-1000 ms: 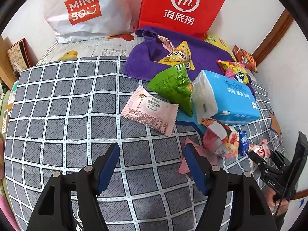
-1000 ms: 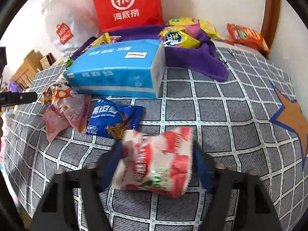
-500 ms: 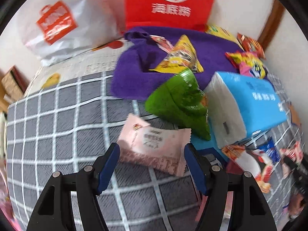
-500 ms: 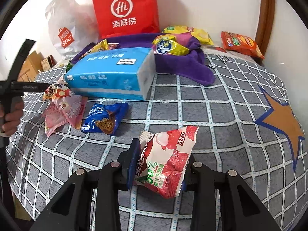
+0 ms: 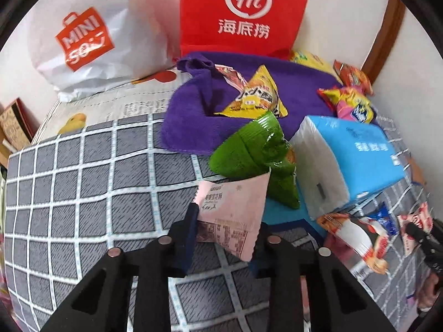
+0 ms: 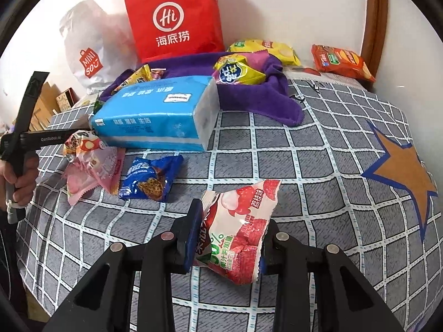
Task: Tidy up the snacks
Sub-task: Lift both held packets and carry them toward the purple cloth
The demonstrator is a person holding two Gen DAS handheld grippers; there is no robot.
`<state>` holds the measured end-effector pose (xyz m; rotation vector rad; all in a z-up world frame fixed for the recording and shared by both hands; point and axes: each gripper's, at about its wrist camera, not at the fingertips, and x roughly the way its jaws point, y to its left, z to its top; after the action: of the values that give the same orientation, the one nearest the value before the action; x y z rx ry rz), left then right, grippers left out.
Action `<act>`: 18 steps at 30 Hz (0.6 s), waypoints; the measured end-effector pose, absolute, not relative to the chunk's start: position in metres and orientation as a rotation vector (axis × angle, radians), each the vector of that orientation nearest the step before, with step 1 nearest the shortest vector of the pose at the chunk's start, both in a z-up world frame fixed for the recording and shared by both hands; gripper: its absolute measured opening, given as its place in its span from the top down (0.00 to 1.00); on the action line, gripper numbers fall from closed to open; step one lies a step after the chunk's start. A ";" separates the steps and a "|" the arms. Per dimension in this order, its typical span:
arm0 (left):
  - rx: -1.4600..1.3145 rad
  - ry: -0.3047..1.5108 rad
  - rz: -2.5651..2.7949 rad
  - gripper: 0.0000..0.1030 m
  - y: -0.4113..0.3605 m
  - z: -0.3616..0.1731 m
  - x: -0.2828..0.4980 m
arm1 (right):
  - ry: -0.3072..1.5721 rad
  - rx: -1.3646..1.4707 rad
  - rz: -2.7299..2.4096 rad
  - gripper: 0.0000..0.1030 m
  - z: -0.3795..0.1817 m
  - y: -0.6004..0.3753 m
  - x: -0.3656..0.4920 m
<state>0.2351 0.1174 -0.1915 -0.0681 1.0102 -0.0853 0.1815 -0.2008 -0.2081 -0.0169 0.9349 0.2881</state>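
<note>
L tongs [image 5: 225, 231] grip pink packet [image 5: 232, 213]; R tongs [image 6: 228, 238] grip red packet [image 6: 238, 229]

Even, soft indoor light, faint shadows; strong fisheye bending with black corners; slight blur toward the left view's edges.

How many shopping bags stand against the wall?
2: the red Haidilao bag behind the purple towel, and the white Miniso bag to its left. Others may be outside the view.

- A home bedroom: a bed [image 6: 318, 144] under a grey checked sheet against a white wall.
- Shopping bags, a red paper bag [image 5: 243, 13] and a white plastic bag [image 5: 91, 36], lean at its head.
- Cardboard boxes [image 6: 44, 102] sit stacked beside it.
</note>
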 end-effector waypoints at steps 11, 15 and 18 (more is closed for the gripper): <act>-0.125 0.952 -0.103 0.74 0.121 -0.156 0.191 | 0.911 -0.003 0.278 0.68 -0.185 -0.189 0.174; -0.128 0.930 -0.126 0.74 0.112 -0.141 0.181 | 0.888 0.009 0.279 0.68 -0.171 -0.187 0.173; -0.128 0.916 -0.147 0.74 0.104 -0.131 0.174 | 0.867 0.017 0.278 0.68 -0.159 -0.184 0.174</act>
<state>0.1736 0.1041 -0.1311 -0.1277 0.9160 -0.1472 0.1738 -0.1836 -0.1589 0.0169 0.8672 0.2778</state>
